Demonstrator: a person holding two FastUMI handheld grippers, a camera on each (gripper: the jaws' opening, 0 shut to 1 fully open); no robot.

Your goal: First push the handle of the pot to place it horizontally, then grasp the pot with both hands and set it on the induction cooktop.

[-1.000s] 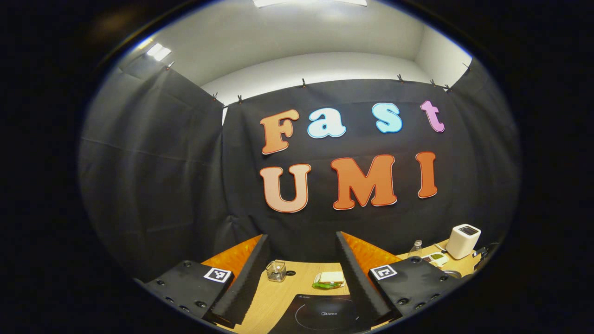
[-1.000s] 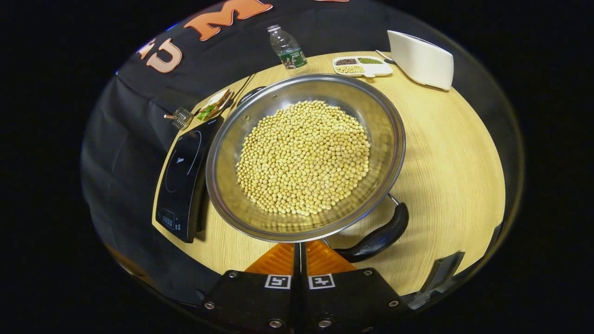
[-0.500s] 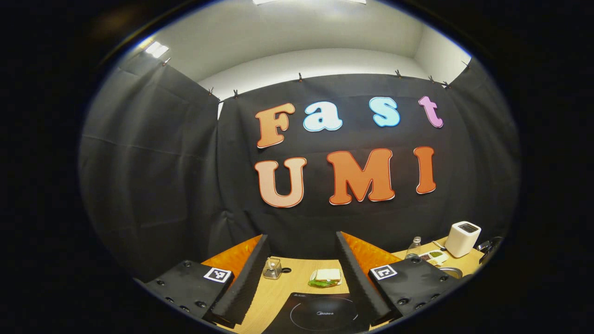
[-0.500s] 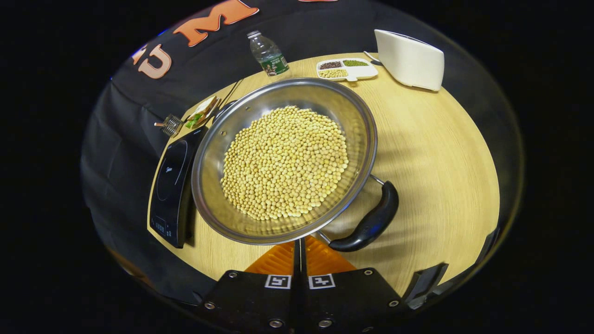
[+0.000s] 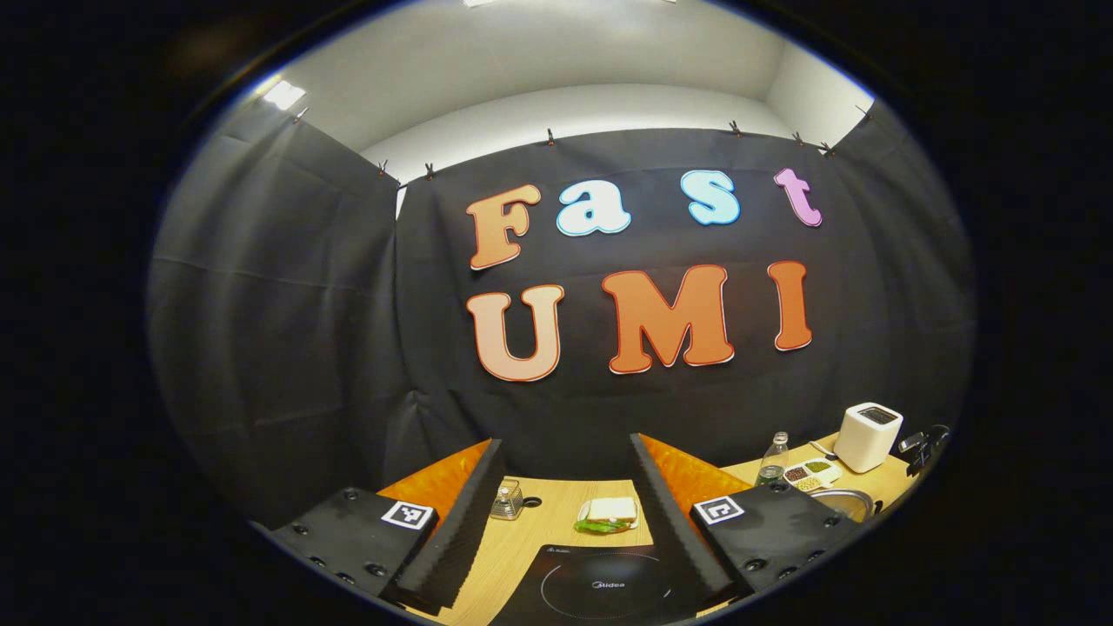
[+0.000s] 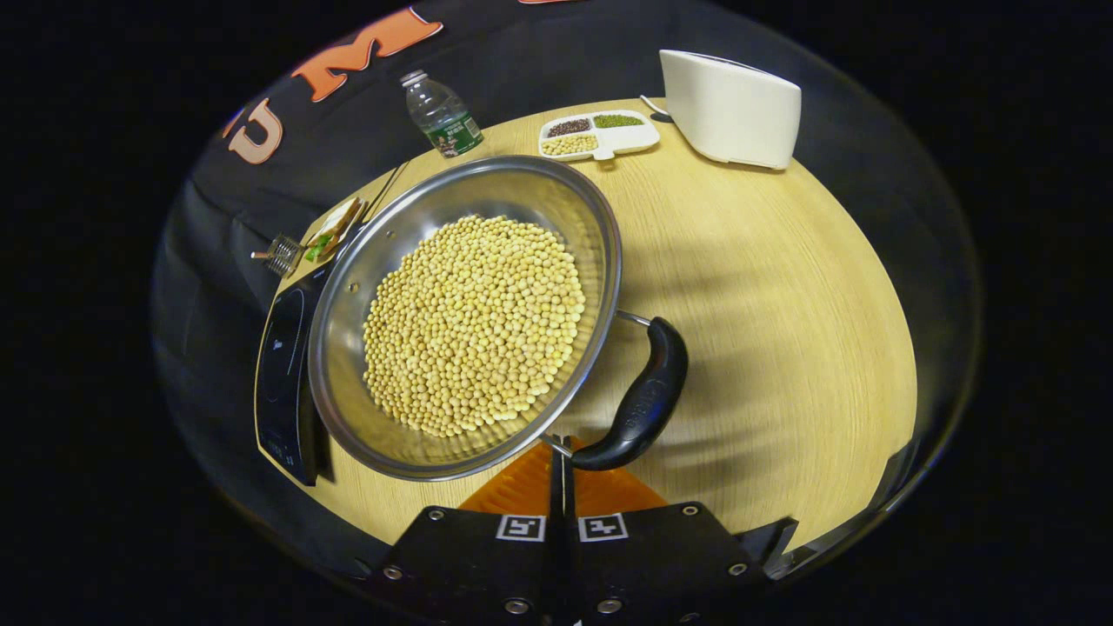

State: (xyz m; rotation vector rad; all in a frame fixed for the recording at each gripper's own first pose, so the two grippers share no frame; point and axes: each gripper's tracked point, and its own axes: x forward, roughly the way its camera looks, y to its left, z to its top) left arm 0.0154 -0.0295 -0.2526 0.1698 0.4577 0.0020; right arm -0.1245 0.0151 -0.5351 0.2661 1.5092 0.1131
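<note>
A steel pot (image 6: 409, 226) full of yellow beans stands on the wooden table (image 6: 783, 287), with a black loop handle (image 6: 642, 402) on its near right side. My right gripper (image 6: 561, 454) is shut with nothing between its fingers, and its tips sit at the pot's near rim beside the handle's lower end. The black induction cooktop (image 6: 283, 382) lies just left of the pot. In the left gripper view, my left gripper (image 5: 565, 522) hangs open over the cooktop (image 5: 609, 584), and a sliver of the pot's rim (image 5: 839, 498) shows at the right.
A water bottle (image 6: 442, 115), a divided dish of grains (image 6: 600, 137) and a white appliance (image 6: 730, 109) stand at the table's far side. A sandwich plate (image 6: 332, 233) and a small glass jar (image 6: 280, 255) sit beyond the cooktop. Bare wood lies right of the pot.
The pot has turned, so its handle has swung from the near side round to the right side. The right gripper stayed shut at the rim. The left gripper's view drifted slightly.
</note>
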